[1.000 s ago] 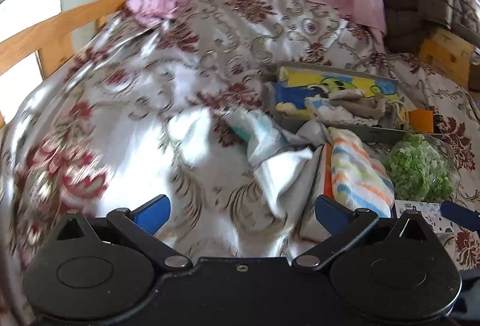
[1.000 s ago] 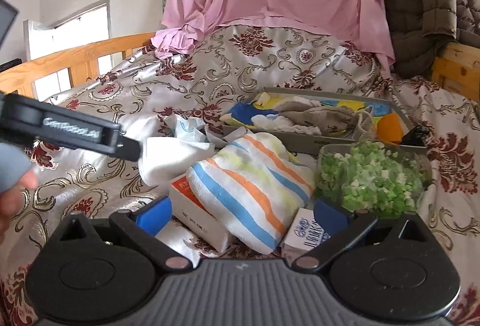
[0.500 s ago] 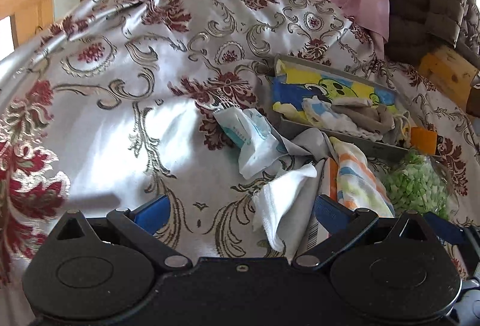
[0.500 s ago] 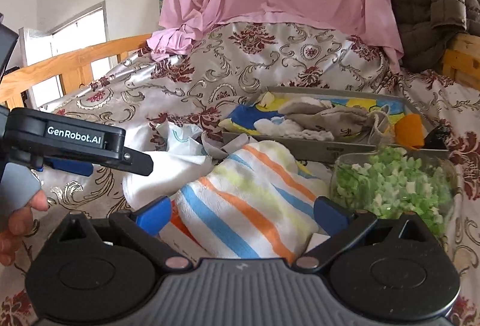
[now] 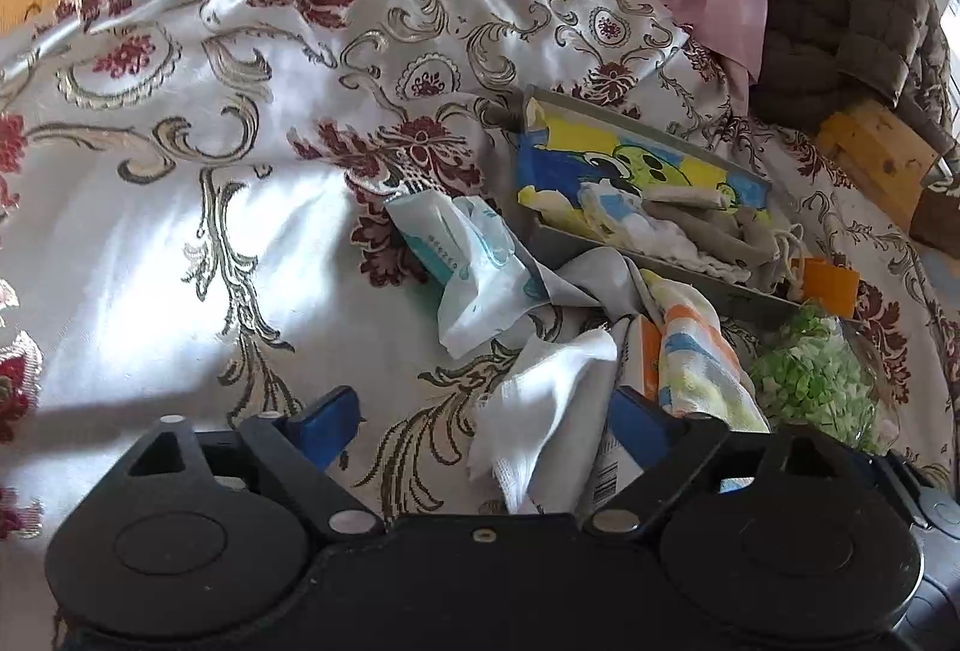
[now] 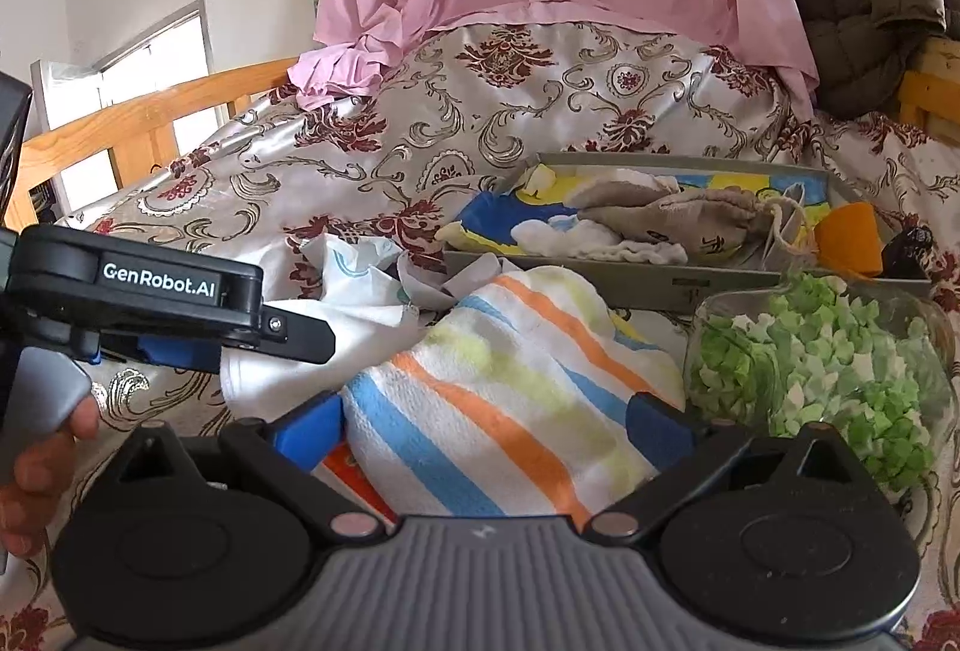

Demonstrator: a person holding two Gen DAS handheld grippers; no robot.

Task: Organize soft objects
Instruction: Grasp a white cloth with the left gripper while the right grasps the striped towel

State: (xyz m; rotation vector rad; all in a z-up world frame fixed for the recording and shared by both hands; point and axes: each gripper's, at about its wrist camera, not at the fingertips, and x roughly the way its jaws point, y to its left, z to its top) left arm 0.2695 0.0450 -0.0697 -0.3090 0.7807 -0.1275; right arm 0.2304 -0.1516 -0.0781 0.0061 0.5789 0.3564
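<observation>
On a bed with a floral cover, the left tongs stood apart, their jaws having just been narrowing, with a white cloth between them, not yet pinched; the right tongs stood wide apart around a striped towel, pads not pressing it; the towel lay on an orange box, just beside a jar of green bits; behind sat a tray holding a beige pouch.
</observation>
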